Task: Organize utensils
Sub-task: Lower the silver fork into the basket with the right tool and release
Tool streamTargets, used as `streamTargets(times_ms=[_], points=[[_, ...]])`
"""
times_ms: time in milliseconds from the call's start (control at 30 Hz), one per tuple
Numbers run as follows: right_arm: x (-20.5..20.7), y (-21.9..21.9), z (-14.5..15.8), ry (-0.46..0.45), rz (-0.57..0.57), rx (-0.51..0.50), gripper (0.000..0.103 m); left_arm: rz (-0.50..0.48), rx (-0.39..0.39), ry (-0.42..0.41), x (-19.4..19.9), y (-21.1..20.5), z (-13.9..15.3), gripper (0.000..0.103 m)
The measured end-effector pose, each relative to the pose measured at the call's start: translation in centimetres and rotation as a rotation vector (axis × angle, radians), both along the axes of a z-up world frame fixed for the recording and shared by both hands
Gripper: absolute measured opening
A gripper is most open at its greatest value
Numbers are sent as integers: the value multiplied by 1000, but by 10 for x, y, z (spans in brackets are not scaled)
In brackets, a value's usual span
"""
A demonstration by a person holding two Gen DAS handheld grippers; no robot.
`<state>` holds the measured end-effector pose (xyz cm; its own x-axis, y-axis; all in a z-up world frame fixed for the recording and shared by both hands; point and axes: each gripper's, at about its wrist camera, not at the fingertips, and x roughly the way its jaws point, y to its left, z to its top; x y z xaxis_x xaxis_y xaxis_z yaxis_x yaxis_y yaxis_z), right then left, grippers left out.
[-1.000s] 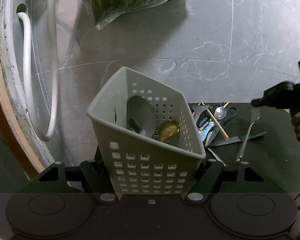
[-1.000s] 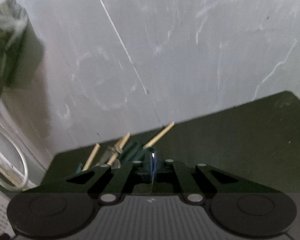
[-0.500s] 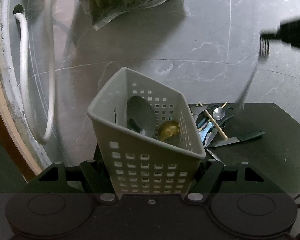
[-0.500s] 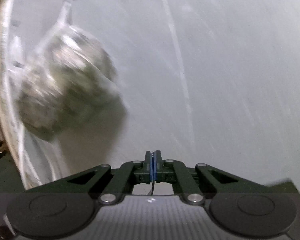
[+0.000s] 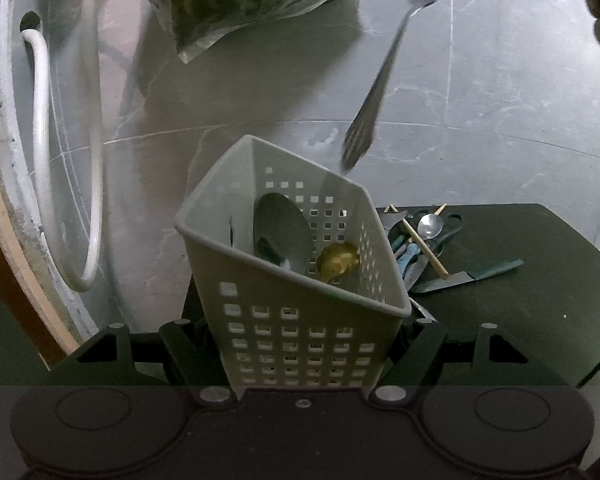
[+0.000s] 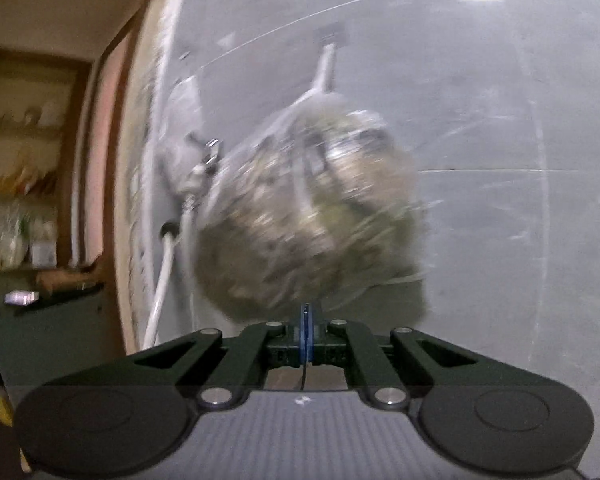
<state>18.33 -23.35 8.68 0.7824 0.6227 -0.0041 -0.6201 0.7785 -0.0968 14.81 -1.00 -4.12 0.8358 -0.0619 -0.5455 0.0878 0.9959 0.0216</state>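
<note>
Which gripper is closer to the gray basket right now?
Left. The left gripper is shut on the gray basket, clamping its lower sides. The right gripper is up above it, holding a fork hanging over the basket's rim.

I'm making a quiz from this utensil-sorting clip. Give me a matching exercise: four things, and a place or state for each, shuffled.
Things:
1. fork
2. basket
3. gold spoon
4. green-handled knife

Places or states:
A. lying on the dark table
B. inside the basket
C. hanging in the air above the basket
D. gripped by the left gripper

Pairs: 1-C, 2-D, 3-B, 4-A
</note>
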Motion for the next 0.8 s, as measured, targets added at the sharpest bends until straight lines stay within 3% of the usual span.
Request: streamTargets(times_ms=[300, 800], points=[[-17, 37, -33, -2, 94, -117, 1, -22, 1, -3, 0, 0, -1, 76], [-21, 59, -74, 15, 119, -220, 1, -24, 1, -4, 0, 0, -2, 76]])
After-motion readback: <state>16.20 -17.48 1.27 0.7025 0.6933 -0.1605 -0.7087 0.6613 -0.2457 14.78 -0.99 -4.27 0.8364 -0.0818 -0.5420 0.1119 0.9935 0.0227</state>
